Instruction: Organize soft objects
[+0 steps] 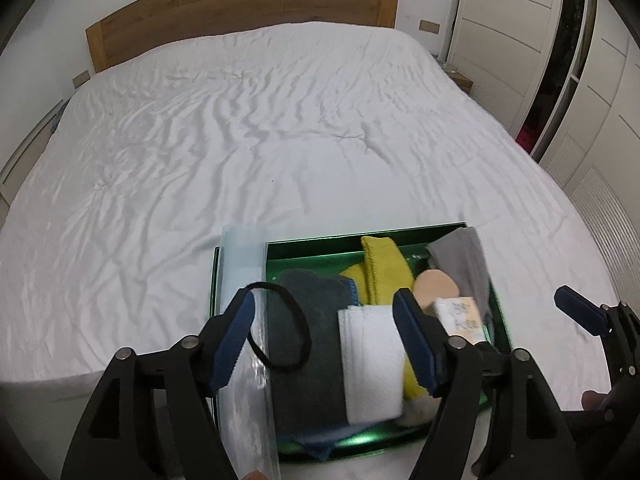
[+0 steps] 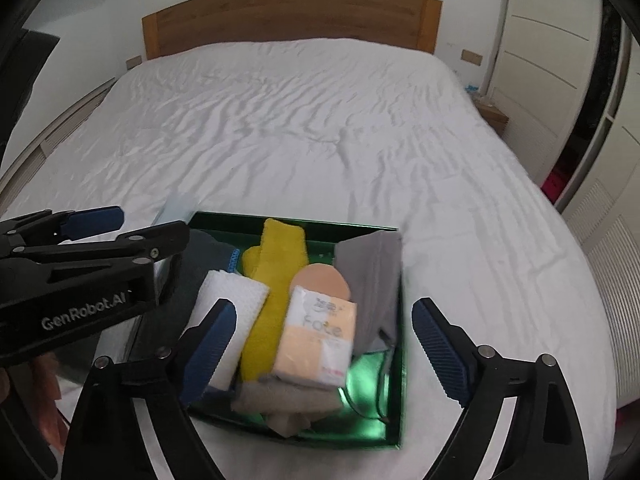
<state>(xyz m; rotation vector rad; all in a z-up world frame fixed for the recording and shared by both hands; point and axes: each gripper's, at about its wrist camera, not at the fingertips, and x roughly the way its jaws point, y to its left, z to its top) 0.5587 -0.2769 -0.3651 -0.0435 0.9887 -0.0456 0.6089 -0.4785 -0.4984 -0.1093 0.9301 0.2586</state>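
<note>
**Me:** The soft things were all in the green box (image 2: 396,400), and the box sat on the white bed (image 1: 240,120), near its foot.

**Friend:** What was inside?

**Me:** A dark grey cloth (image 1: 308,340) with a black hair band (image 1: 280,328) lying on it. Next to that, a folded white cloth (image 1: 372,352). Then a yellow cloth (image 2: 272,280), a round peach sponge (image 2: 320,280), a tissue pack (image 2: 316,340), and a light grey cloth (image 2: 372,280) leaning on the right wall. A beige cloth (image 2: 280,400) lay at the near end. A clear plastic sheet (image 1: 244,360) lay along the box's left side.

**Friend:** What were your tools doing?

**Me:** My left gripper (image 1: 324,340) was spread wide above the dark cloth and the white one. My right gripper (image 2: 324,352) was spread wide above the tissue pack. Neither one pinched anything.

**Friend:** Which step was it?

**Me:** I could not tell. It could have been packed and done, or waiting to be sorted out. Either way, any grab would need a gentle pinch, because cloth bunches.
</note>
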